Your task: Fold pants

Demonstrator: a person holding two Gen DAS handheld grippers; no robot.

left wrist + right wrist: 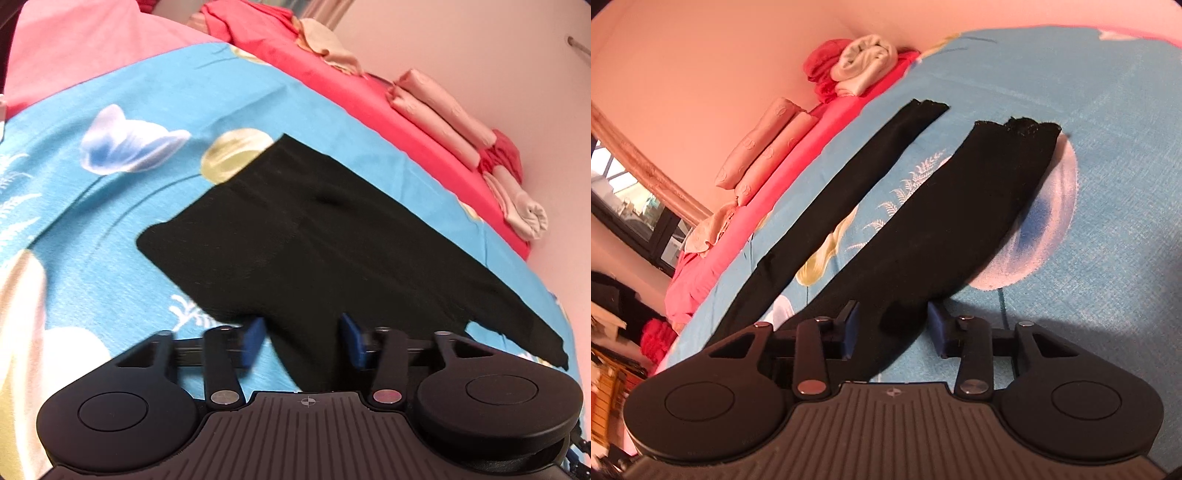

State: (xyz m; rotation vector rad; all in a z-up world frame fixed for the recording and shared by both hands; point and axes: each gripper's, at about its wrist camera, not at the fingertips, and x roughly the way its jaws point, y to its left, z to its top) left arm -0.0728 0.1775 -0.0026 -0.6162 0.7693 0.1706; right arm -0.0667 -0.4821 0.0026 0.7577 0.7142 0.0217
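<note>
No readable text or brand anywhere; the only mark is a small crosshair symbol on each gripper body.

The black pants [310, 229] lie flat on a blue floral sheet [122, 236], legs spread in a V in the right wrist view. The left gripper [303, 341] sits low at what looks like the waist end, jaws apart, with black cloth running between the blue pads [255, 339], not visibly pinched. The right gripper [892, 326] is down on the nearer leg, jaws also apart and straddling the fabric; pads look close to the cloth but I can't see them pressing it.

Around it: a red blanket [354, 88] along the far edge of the bed, with rolled and folded beige cloths [439, 110] stacked on it against a pink wall [461, 44]. A pink pillow [85, 48] sits at the top left. The right wrist view catches a window [628, 199] and blurry clutter on the left.

The gripper bodies block the near part of the pants, so the fabric's edge there is hidden. The cuffs look ragged, though it's soft.
</note>
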